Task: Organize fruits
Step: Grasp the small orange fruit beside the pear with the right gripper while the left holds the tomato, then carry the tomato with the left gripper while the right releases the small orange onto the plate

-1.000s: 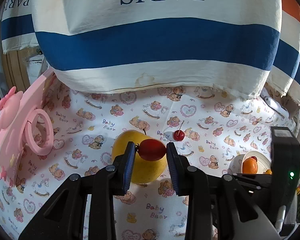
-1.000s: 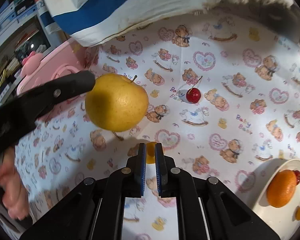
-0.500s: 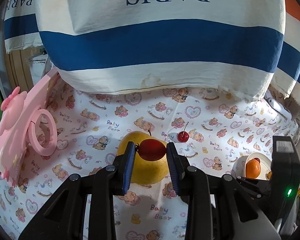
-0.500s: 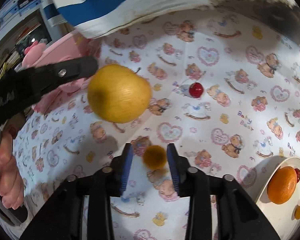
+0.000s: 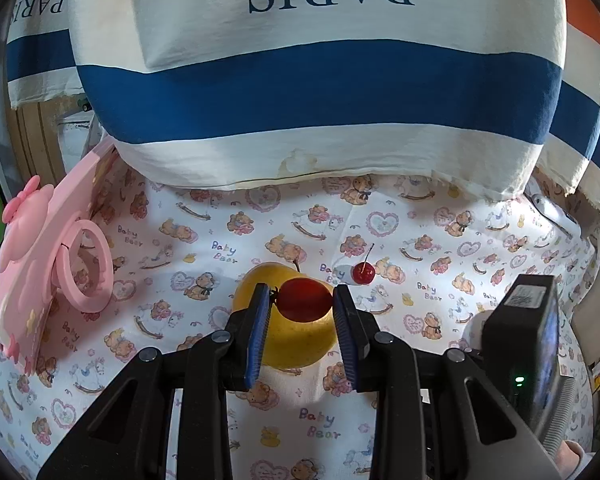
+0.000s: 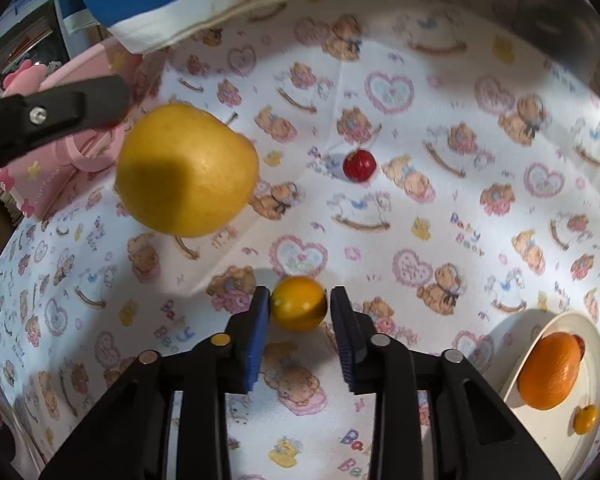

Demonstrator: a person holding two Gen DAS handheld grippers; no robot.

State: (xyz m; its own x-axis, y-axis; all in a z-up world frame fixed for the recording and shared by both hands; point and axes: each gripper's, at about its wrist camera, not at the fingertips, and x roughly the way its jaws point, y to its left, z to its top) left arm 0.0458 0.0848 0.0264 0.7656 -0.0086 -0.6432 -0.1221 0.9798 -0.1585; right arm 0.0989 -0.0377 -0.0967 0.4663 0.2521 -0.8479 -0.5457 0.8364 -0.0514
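Right now the left gripper (image 5: 302,306) is clenched on a small red tomato (image 5: 303,299), its blue-padded fingers (image 5: 257,332) pressing the fruit from both sides, right at the tips. Directly beyond those fingers, partly hidden by the tomato, a big yellow pear (image 5: 288,320) sits on the desk (image 5: 420,248), which wears a cloth printed with little bears and hearts. Past the right fingertip and a touch further out lies a red cherry (image 5: 363,272) with its stem up.

Over in the right wrist view, the right gripper (image 6: 299,307) has a small yellow-orange tomato (image 6: 299,303) between its fingers (image 6: 345,332), near the tips, and the jaws are closing: the left pad sits against the fruit, while a thin gap shows at the right pad. The pear (image 6: 187,170) stands well out beyond the left finger, and one black arm of the left gripper (image 6: 56,114) reaches in from the left edge just above it. The cherry (image 6: 359,165) lies straight ahead, well apart from the fingertips.

Off to the right of the right finger, a white plate (image 6: 556,440) carries an orange (image 6: 549,369) and another small yellow tomato (image 6: 585,419). A pink toy case (image 5: 40,264) with a ring handle stands far left of the left fingers, and a striped cloth (image 5: 300,92) reading PARIS hangs over the back of the desk.
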